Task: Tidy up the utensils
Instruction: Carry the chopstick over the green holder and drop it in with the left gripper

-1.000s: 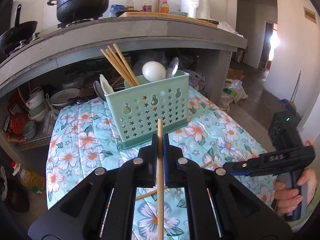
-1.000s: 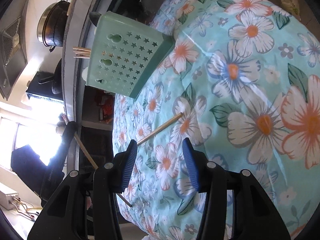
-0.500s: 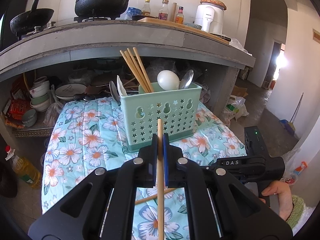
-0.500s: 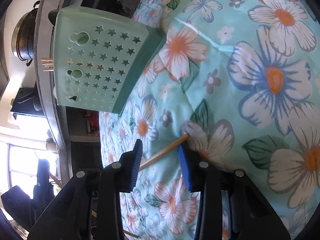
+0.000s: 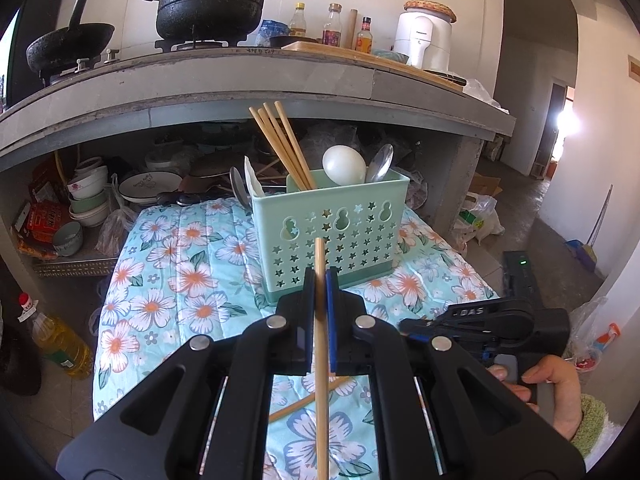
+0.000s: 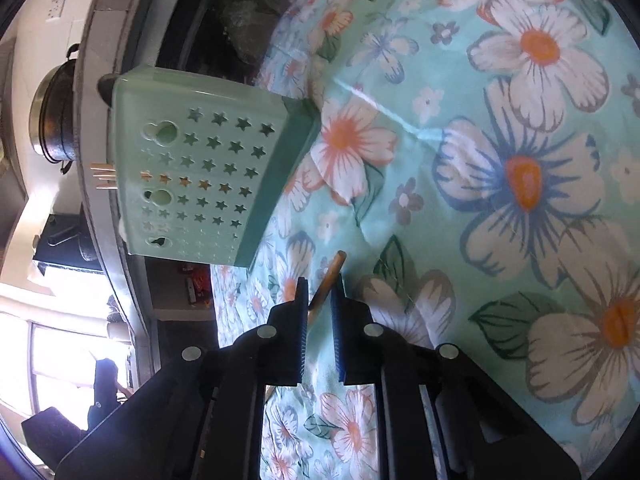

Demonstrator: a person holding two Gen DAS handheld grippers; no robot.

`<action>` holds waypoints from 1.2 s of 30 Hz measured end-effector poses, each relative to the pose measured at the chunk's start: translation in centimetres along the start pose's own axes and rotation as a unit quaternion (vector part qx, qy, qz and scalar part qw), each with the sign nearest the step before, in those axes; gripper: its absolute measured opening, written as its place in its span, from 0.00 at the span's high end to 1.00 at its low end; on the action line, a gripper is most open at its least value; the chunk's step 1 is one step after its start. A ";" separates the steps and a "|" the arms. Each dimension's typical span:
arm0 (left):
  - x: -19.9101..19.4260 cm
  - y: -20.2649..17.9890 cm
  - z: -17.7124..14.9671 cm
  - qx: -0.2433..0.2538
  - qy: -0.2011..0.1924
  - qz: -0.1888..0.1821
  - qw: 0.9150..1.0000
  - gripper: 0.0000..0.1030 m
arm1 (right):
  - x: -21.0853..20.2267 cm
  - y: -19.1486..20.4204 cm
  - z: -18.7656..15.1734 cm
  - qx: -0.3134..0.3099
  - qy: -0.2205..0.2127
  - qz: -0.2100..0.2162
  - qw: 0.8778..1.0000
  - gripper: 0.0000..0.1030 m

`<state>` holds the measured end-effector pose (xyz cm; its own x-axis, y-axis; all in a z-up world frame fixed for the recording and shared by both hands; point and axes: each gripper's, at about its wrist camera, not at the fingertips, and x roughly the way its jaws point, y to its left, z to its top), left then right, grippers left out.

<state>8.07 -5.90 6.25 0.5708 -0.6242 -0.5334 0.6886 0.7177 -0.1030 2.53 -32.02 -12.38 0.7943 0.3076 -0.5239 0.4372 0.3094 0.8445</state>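
Observation:
A mint-green utensil holder (image 5: 332, 232) with star-shaped holes stands on the floral cloth (image 5: 180, 280). Several chopsticks (image 5: 280, 144), a white spoon (image 5: 344, 166) and a metal spoon (image 5: 380, 162) stick out of it. My left gripper (image 5: 320, 276) is shut on one wooden chopstick (image 5: 321, 360), held in front of the holder. In the right wrist view the holder (image 6: 200, 176) is at upper left. My right gripper (image 6: 320, 292) is low over the cloth with its jaws closing. A second chopstick (image 6: 335, 268) lies slanted between them, with some gap beside it. That stick (image 5: 308, 400) shows under the left gripper.
A concrete counter (image 5: 280, 76) behind the table carries a black pot (image 5: 212, 4), a wok (image 5: 68, 46), bottles and a white appliance. Bowls and plates (image 5: 148, 184) are stacked under it. An oil bottle (image 5: 60, 344) stands on the floor at left. A hand (image 5: 552, 396) holds the right gripper.
The right gripper moved in over the chopstick on the cloth and its jaws narrowed around it. The left gripper kept its chopstick and barely moved.

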 end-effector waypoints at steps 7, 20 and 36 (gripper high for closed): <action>-0.1 0.2 0.9 -0.002 0.003 0.011 1.000 0.96 | -7.4 4.0 -0.2 -0.101 -0.102 0.014 0.990 0.93; -1.4 -1.7 4.6 0.009 -0.039 0.016 0.999 0.96 | -15.4 5.9 0.6 -0.165 -0.189 0.041 0.967 0.94; -3.9 -3.4 13.4 0.036 -0.137 0.007 0.990 0.96 | -17.3 5.3 2.0 -0.171 -0.189 0.073 0.964 0.94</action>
<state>9.49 -10.10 19.91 0.6734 -0.6820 -0.2852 0.7044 0.7091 -0.0324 -8.03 -37.55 1.36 0.9620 0.0393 -0.2702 0.1968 0.5861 0.7859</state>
